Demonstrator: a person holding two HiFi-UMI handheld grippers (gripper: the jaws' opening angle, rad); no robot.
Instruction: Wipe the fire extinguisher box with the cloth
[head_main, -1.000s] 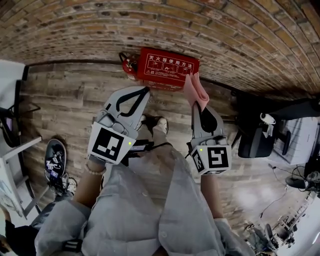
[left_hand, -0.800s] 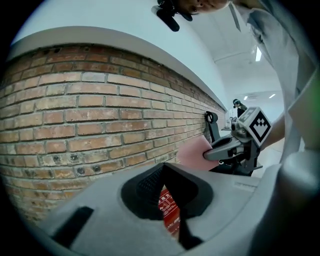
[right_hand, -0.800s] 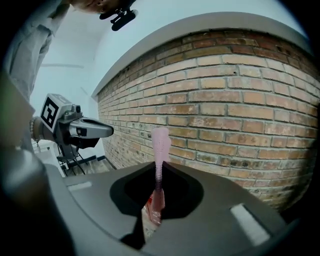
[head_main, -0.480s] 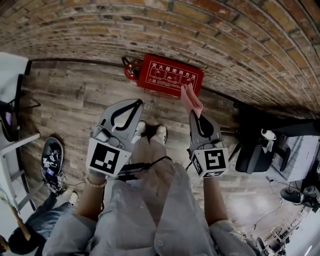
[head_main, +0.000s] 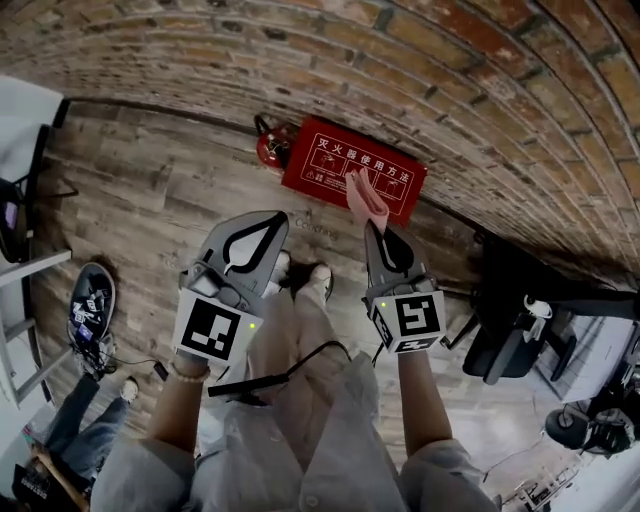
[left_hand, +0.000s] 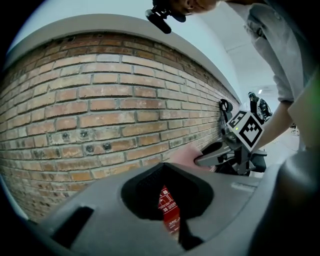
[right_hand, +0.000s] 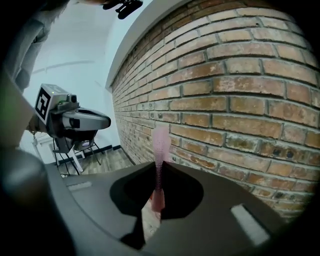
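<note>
Pinching one pink cloth (head_main: 365, 198) near one red fire extinguisher box (head_main: 325, 165), right gripper (head_main: 372, 228) hangs beside closed, empty left gripper (head_main: 270, 217)

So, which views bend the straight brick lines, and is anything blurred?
Head view: the brick wall bows in an arc, yet the print on the fire extinguisher box is sharp. Left gripper view: same bending, black corners. Right gripper view: the cloth near the lens is soft, the wall crisp.
</note>
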